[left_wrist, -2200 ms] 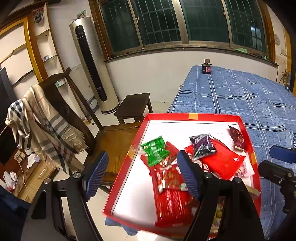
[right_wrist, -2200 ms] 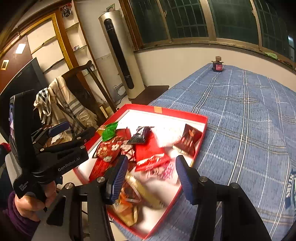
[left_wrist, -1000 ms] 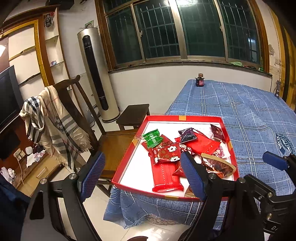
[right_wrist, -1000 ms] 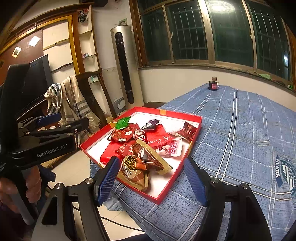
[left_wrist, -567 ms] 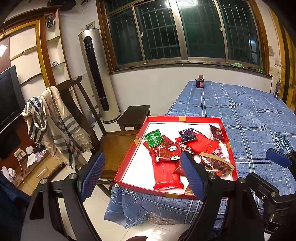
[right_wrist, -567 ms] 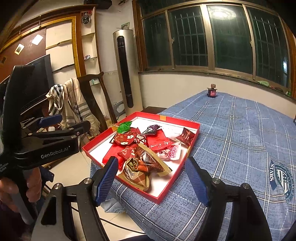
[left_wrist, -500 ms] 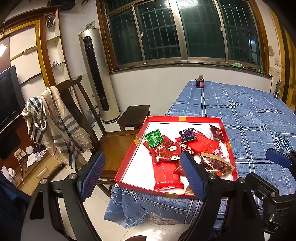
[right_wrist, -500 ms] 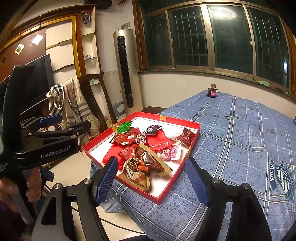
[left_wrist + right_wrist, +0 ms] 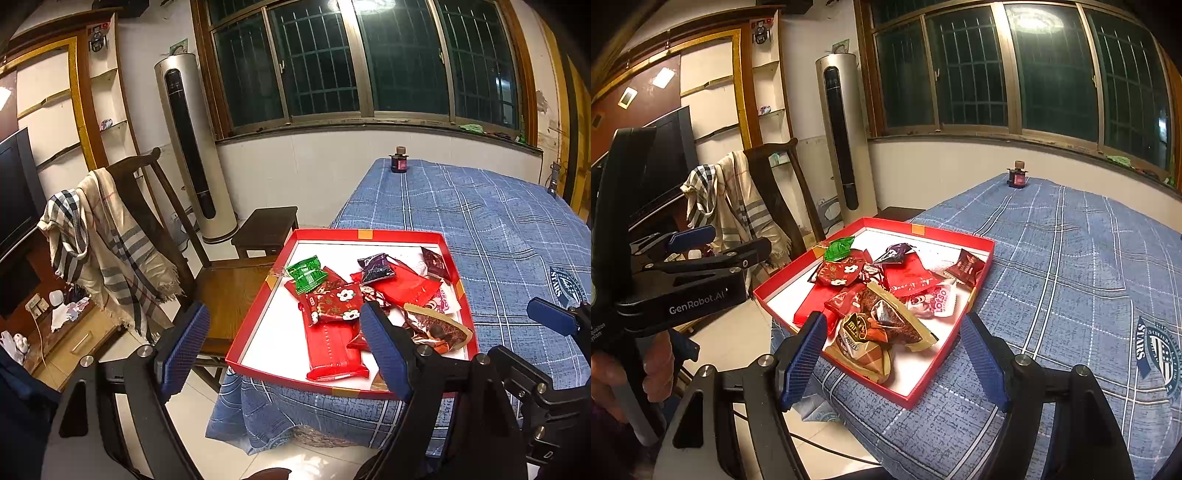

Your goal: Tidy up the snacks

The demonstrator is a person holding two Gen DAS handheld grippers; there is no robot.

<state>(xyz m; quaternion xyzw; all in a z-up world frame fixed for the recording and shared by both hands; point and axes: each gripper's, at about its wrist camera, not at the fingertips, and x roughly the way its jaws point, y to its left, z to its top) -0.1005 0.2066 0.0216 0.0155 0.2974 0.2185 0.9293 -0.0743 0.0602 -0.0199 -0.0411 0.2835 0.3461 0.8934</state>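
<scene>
Held back from the red tray [image 9: 975, 295] of snack packets [image 9: 882, 325] at twelve o'clock on the blue cloth [image 9: 1071, 295], left gripper [image 9: 280, 347] and right gripper [image 9: 894, 354] both spread, empty. Sorting seemingly finished or paused; next, likely withdrawal.

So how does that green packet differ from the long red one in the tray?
The green packet is small, crinkled and lies near the far left edge of the red tray; the long red packet is much bigger, flat and lies nearer the front. The green one sits partly atop other wrappers; the red one lies under a flowered packet. Both are sealed snacks, untouched by either gripper.
</scene>
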